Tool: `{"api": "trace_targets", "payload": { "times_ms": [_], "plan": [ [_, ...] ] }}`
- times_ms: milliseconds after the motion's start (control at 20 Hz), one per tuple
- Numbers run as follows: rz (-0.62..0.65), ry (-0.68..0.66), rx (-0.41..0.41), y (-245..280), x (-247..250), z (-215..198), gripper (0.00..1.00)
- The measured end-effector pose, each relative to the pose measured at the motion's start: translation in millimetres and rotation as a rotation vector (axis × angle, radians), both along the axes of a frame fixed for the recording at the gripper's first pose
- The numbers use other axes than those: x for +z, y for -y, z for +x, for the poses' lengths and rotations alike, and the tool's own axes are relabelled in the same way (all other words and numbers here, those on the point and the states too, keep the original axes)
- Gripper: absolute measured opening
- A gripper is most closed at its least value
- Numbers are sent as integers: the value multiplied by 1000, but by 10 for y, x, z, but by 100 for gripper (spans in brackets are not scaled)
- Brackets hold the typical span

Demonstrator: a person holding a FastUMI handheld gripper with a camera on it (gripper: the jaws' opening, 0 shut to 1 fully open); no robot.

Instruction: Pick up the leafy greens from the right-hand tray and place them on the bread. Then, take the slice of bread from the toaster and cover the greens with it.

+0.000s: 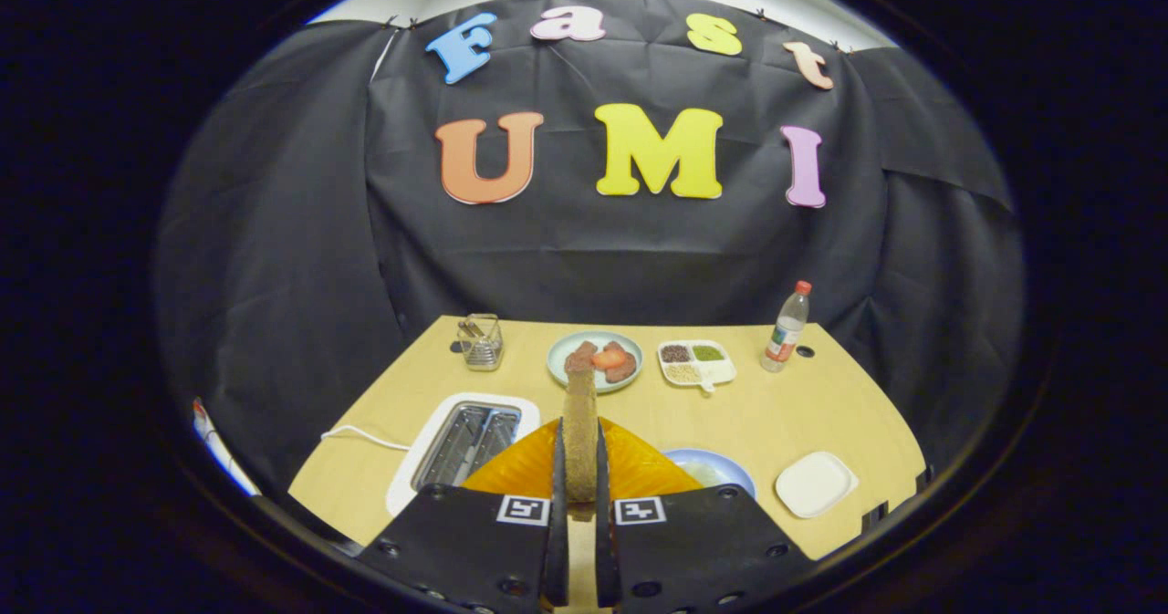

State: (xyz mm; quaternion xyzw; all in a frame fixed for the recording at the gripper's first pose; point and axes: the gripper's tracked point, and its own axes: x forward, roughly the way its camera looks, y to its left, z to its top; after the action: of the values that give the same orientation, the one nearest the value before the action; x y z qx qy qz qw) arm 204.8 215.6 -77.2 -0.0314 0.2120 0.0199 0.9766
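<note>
My gripper (580,454) is shut on a brown slice of bread (579,413), which stands upright and edge-on between the two fingers, raised above the table. Beneath and just beyond the fingers lies an orange-yellow plate (639,468); the fingers hide its middle. To the left of the fingers sits the white toaster (461,445), whose two slots look empty. To the right of the orange plate is a blue plate (716,470) with a pale greenish patch on it, partly hidden by the right finger.
A white square tray (815,483) lies right of the blue plate. Further back stand a glass holder (481,340), a plate of meat and tomato (595,359), a divided dish of seeds (698,361) and a bottle (787,327). The toaster's white cable (365,436) runs left.
</note>
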Motion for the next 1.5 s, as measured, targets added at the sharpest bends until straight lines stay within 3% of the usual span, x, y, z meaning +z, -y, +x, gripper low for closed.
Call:
{"api": "trace_targets", "payload": {
  "times_ms": [300, 900, 1500],
  "plan": [
    [-9, -67, -12, 414, -617, 188, 11],
    [131, -124, 22, 1002, -1231, 301, 12],
    [179, -236, -21, 1722, -1846, 396, 12]
  ]
}}
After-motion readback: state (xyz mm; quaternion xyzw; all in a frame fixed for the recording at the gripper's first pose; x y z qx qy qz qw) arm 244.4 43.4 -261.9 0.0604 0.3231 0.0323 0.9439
